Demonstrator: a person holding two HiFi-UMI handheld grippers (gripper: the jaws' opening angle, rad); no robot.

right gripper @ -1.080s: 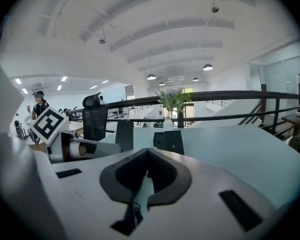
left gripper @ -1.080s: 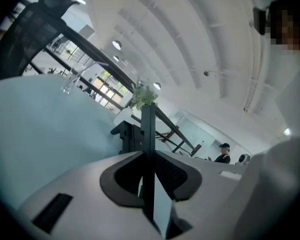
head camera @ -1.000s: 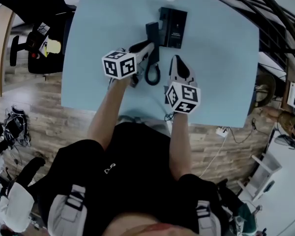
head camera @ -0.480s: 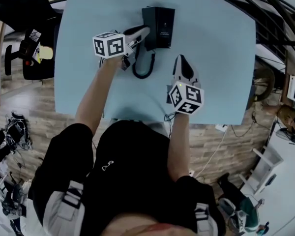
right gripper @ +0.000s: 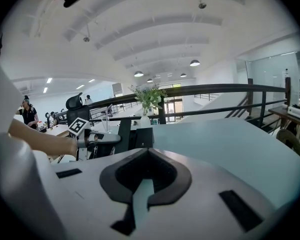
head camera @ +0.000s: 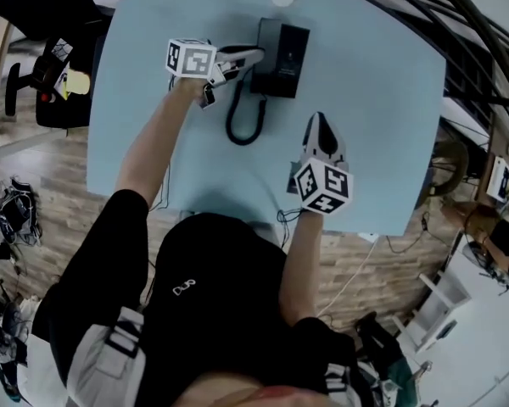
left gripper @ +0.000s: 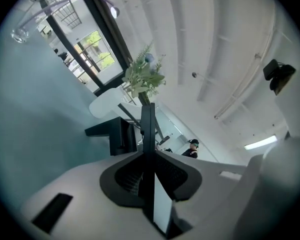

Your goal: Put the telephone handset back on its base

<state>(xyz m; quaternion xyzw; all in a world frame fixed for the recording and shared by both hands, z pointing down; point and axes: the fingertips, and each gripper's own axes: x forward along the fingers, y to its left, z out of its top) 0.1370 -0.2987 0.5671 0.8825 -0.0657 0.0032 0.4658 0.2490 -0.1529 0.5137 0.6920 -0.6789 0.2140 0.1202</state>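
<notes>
Left gripper has carried the handset up the table from the near side to the left edge of the base, and the cord now trails in a longer loop. Its jaws pinch the handset edge-on. Right gripper sits idle, well apart, jaws pressed together on nothing.

To do this well: line the handset up parallel with the cradle, lower it flat, and release only once it is seated.

Head view gives the layout and cord. Left gripper view shows the pinch itself. Whether the handset already touches the base, possibly yes, neither settles.
</notes>
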